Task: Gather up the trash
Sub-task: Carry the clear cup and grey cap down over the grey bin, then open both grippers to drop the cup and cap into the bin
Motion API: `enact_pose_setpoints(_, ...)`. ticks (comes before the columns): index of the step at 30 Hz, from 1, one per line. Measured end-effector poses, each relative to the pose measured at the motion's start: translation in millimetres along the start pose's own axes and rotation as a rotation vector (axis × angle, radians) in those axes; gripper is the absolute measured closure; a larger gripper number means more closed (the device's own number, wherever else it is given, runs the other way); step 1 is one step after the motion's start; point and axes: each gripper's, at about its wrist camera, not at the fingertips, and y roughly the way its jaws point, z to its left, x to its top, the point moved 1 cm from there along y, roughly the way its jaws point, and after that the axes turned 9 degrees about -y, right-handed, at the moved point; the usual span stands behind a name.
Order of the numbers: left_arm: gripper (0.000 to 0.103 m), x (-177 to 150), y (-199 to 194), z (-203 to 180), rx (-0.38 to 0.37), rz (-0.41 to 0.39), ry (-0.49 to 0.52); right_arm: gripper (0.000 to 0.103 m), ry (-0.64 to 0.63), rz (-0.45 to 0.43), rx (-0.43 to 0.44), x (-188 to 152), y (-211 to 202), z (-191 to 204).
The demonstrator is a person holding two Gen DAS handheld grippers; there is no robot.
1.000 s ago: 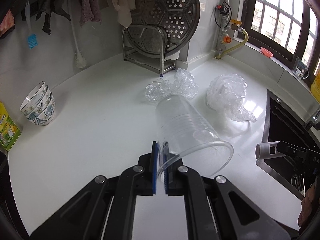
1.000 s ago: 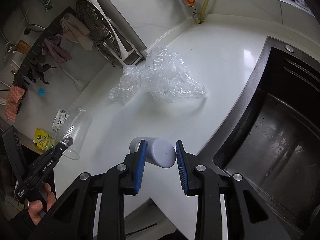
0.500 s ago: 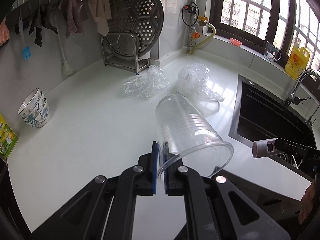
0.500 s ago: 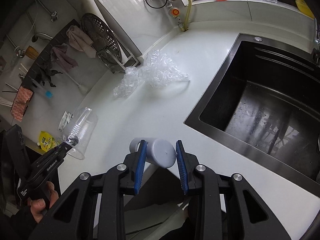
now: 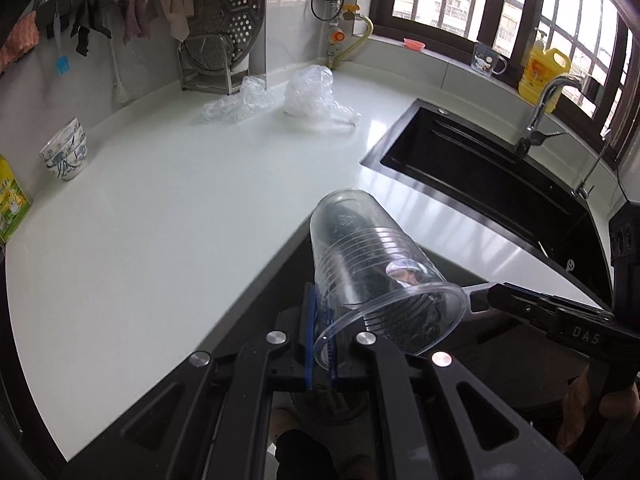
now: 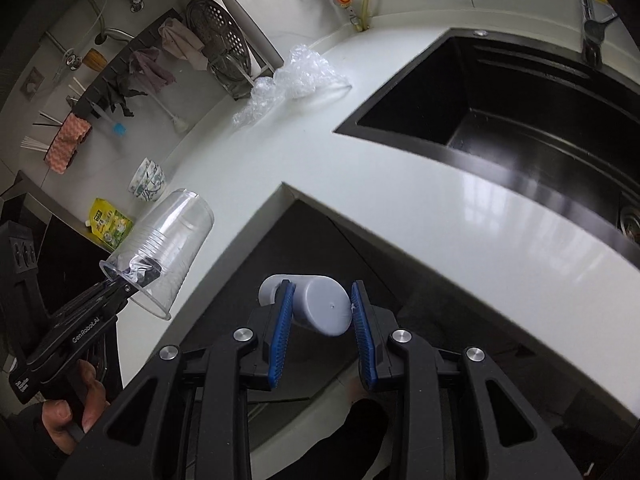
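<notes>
Left tool (image 5: 320, 344) pinches the rim wall of a clear plastic cup (image 5: 372, 264), cup tilted, mouth toward camera, held off the desk (image 5: 160, 220) edge. Right tool (image 6: 320, 312) clamps a small grey bottle (image 6: 320, 308) between blue pads, also past the edge. Crumpled plastic bags (image 5: 304, 96) lie far back. Bottle's cap end is hidden.

A clear ribbed plastic cup (image 5: 372, 264) hangs tilted, base far, past the tabletop's (image 5: 160, 220) near edge, its rim pinched. A small grey cylindrical container (image 6: 320, 306) lies sideways in a grip. Two crumpled clear plastic bags (image 5: 316, 94) lie on the far tabletop.
</notes>
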Motion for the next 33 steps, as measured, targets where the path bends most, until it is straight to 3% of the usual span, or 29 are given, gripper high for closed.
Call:
enact_pose_setpoints(4, 0.097, -39.7, 21.6, -10.8, -0.012, 0.078, 0.027, 0.074, 0.056, 0.05, -0.011, -45.2, 13.8, -14.0)
enact_pose_setpoints(9, 0.097, -84.9, 76.4, -12.6, -0.011, 0.136, 0.092, 0.074, 0.115, 0.098, -0.066, -100.0, 53.7, -36.5)
enact_pose_setpoints(20, 0.097, -202.8, 267.8, 28.7, -0.016, 0.305, 0.16, 0.074, 0.225, 0.225, -0.108, -221.6, 234.8, -112.3)
enact_pose_setpoints(26, 0.097, -247.5, 353.3, 46.7, 0.0, 0.331, 0.156, 0.074, 0.245, 0.24, -0.123, -260.6, 326.9, -159.0)
enact_pose_setpoints(33, 0.096, -282.0, 412.0, 60.3, 0.029, 0.304, 0.198, 0.074, 0.238, 0.251, -0.142, -292.8, 397.1, -188.1)
